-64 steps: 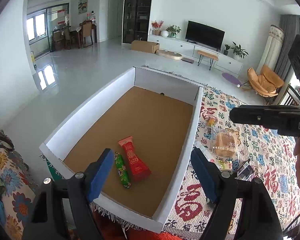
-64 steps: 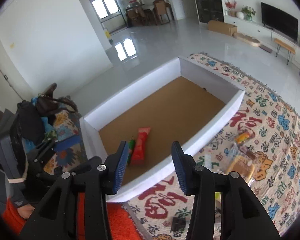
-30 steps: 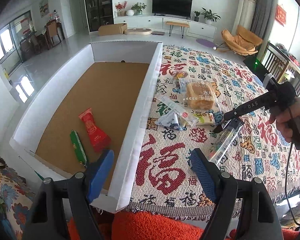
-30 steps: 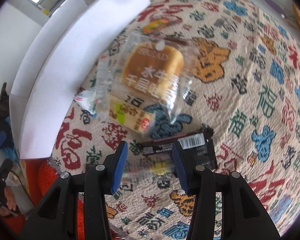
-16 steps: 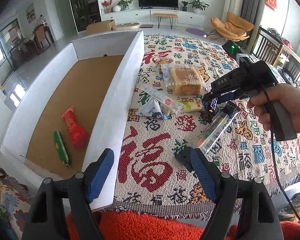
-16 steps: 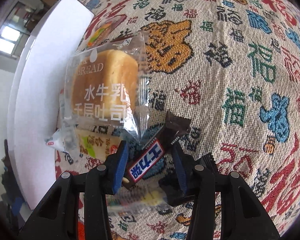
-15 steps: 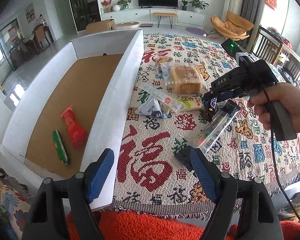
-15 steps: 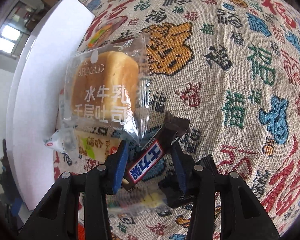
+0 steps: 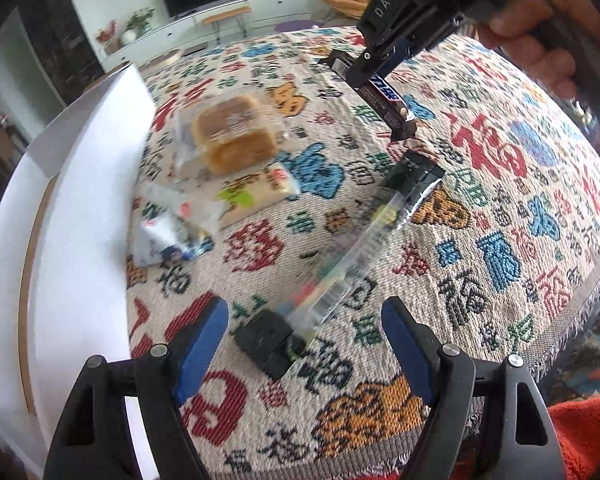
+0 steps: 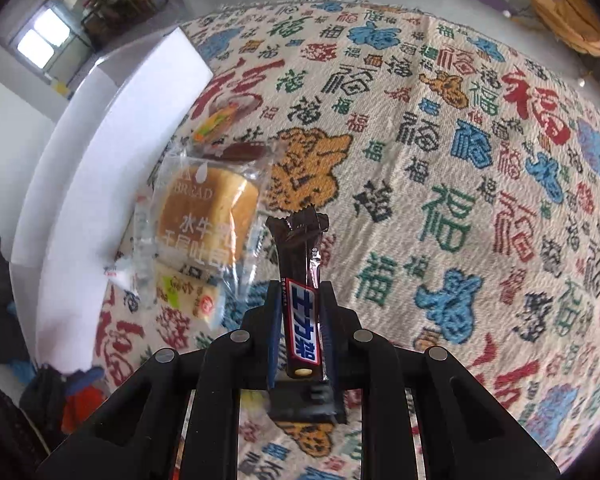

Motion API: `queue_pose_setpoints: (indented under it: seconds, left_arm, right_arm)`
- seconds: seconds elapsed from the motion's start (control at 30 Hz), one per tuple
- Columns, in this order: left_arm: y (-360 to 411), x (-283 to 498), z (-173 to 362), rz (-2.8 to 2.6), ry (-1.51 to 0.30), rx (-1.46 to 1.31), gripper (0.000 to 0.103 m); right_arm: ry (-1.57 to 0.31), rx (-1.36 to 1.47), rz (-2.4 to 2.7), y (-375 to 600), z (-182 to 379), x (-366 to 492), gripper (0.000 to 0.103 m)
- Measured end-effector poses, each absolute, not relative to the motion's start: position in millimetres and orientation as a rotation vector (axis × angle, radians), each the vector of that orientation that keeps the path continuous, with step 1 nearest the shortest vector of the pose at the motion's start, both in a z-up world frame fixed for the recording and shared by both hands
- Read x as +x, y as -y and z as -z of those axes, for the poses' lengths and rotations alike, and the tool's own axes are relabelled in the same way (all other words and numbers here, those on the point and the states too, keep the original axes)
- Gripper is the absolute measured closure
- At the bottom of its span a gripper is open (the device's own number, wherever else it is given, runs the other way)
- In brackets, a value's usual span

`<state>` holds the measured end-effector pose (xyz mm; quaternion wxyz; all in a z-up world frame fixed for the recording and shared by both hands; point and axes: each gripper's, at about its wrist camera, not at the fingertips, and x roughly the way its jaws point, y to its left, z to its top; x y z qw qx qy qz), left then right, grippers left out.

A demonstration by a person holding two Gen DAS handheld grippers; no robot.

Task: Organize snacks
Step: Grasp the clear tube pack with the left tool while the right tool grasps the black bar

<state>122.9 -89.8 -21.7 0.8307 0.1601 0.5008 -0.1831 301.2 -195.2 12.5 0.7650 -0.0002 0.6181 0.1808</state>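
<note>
My right gripper (image 10: pixel 300 304) is shut on a brown chocolate bar (image 10: pixel 299 280) and holds it lifted above the patterned cloth; it also shows in the left wrist view (image 9: pixel 388 98). My left gripper (image 9: pixel 304 320) is open and low over a long clear snack packet with black ends (image 9: pixel 340 272). A wrapped bread (image 10: pixel 206 220), a yellow-green packet (image 10: pixel 188 292) and a small white packet (image 9: pixel 168 232) lie beside the white box wall (image 9: pixel 84 216).
The patterned cloth (image 10: pixel 460 184) covers the table. A small orange-wrapped snack (image 10: pixel 216 120) lies near the box's far end. The cloth's fringed edge (image 9: pixel 592 292) is at right, with an orange-red surface (image 9: pixel 580 440) below it.
My right gripper has shut on the chocolate bar and lifted it off the cloth. My left gripper has moved right and down, away from the box, over the long clear packet.
</note>
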Motion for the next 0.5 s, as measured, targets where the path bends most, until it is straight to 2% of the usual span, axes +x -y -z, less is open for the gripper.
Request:
queue_pose_setpoints:
  seconds: [0.1,0.17,0.23,0.27,0.33,0.37,0.4,0.5]
  left_arm:
    - [112.2,138.9,37.9,0.406,-1.064,0.415,0.025]
    - [118.9,149.1,50.0,0.390,-1.094,0.442,0.032]
    - [119.7,153.0,55.7,0.411,-1.128,0.408,0.052]
    - [118.0,153.4,54.7,0.429,-1.137,0.366,0.057]
    - [115.1,150.7,54.2,0.439,-1.152,0.338,0.077]
    - [113.4,148.4,53.2,0.438,-1.152,0.336,0.081]
    - [110.3,146.4,52.0,0.431,-1.157,0.319,0.083]
    - [91.4,141.1,48.3,0.419,-1.188,0.178,0.084]
  right_arm:
    - [-1.428,-0.158,-0.402,201.1,-5.1,290.3,0.085]
    - [-1.474,-0.259,-0.378,211.0,7.0,278.4,0.085]
    - [-1.507,-0.295,-0.363,223.1,22.2,266.9,0.085]
    - [-1.518,-0.287,-0.357,228.2,28.5,264.9,0.084]
    - [-1.525,-0.243,-0.344,238.9,38.6,263.0,0.079]
    - [-1.524,-0.221,-0.336,244.1,42.2,262.3,0.079]
    - [-1.525,-0.204,-0.330,248.8,45.2,261.8,0.074]
    - [-1.532,-0.181,-0.332,257.6,50.4,257.7,0.070]
